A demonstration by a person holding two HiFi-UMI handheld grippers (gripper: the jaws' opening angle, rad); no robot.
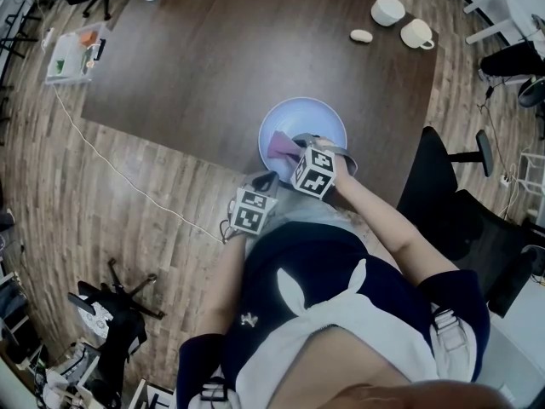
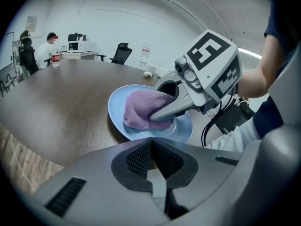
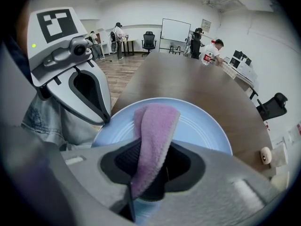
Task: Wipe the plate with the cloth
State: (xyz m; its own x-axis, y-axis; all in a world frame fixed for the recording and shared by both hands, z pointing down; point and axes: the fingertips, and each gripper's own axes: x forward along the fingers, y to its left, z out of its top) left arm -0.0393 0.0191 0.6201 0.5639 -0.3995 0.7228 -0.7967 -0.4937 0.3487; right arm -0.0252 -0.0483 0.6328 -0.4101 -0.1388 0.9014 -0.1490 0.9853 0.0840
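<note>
Our right claw (image 3: 153, 163) is shut tight on the purple cloth (image 3: 157, 126), which lies on the blue plate (image 3: 202, 126). Our left claw (image 2: 151, 145) pinches the plate's near rim. The plate is at the near edge of the brown table (image 3: 188, 79).

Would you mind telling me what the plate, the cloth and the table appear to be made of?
Plate: probably glazed ceramic, though it may be melamine; pale blue, smooth, with concentric ridges and a soft sheen. Cloth: purple terry or microfibre; fuzzy nap, folds limply. Table: dark wood or wood-look laminate; matt, faint grain.
</note>
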